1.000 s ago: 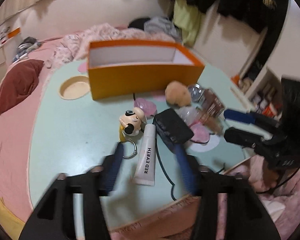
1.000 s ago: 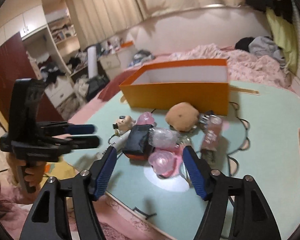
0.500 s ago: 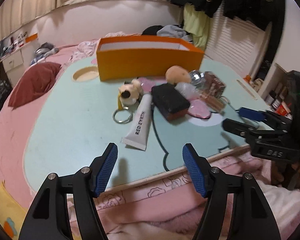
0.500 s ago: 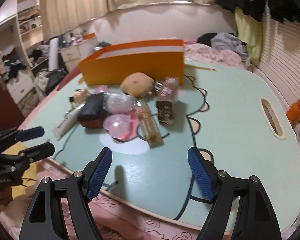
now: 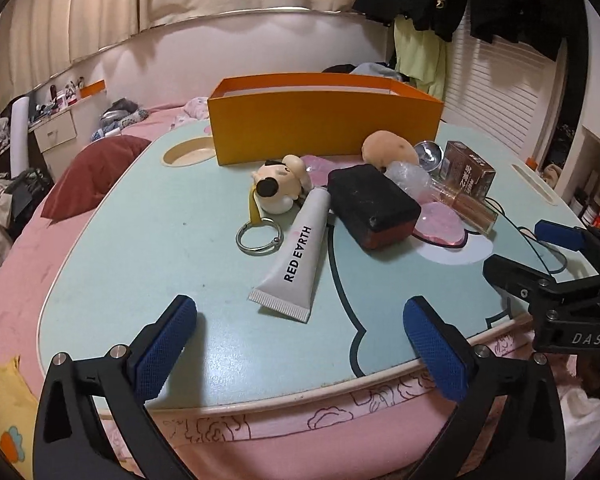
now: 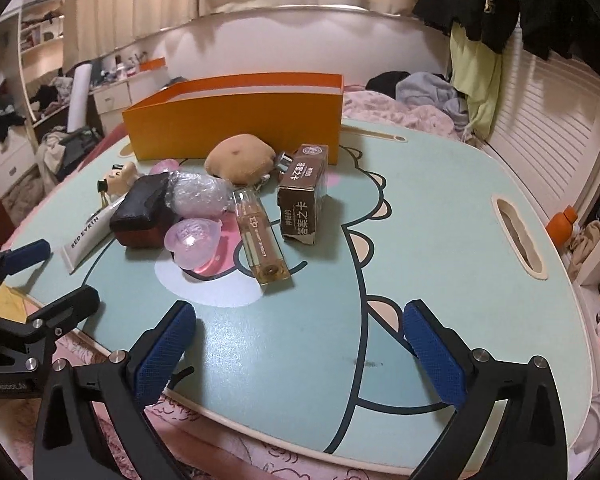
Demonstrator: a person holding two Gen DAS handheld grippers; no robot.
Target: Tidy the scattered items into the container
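Clutter lies ahead of both tools on the mint-green tabletop [image 5: 140, 248], none of it in the orange box [image 5: 324, 132] standing at the far side of the pile. From these low views the box's floor is hidden; only its white inner wall shows, so its contents cannot be told.

The left hand-held gripper [image 5: 300, 344] has its jaws opening wide with nothing between them. Just ahead of it lies a white tube [image 5: 296, 256] marked RED EARTH; left of the tube's far end are a metal key ring [image 5: 258, 236] and a small dog figure [image 5: 280, 188]. Right of the tube sits a black case [image 5: 372, 210].

The right hand-held gripper [image 6: 300, 344] also has its jaws opening, over bare tabletop. Beyond it lie a clear perfume bottle [image 6: 260, 240], a pink plastic shell [image 6: 194, 240], a bubble-wrapped bundle [image 6: 200, 196] and a brown carton [image 6: 304, 200]. A tan plush [image 6: 240, 158] rests nearest the box's front wall.
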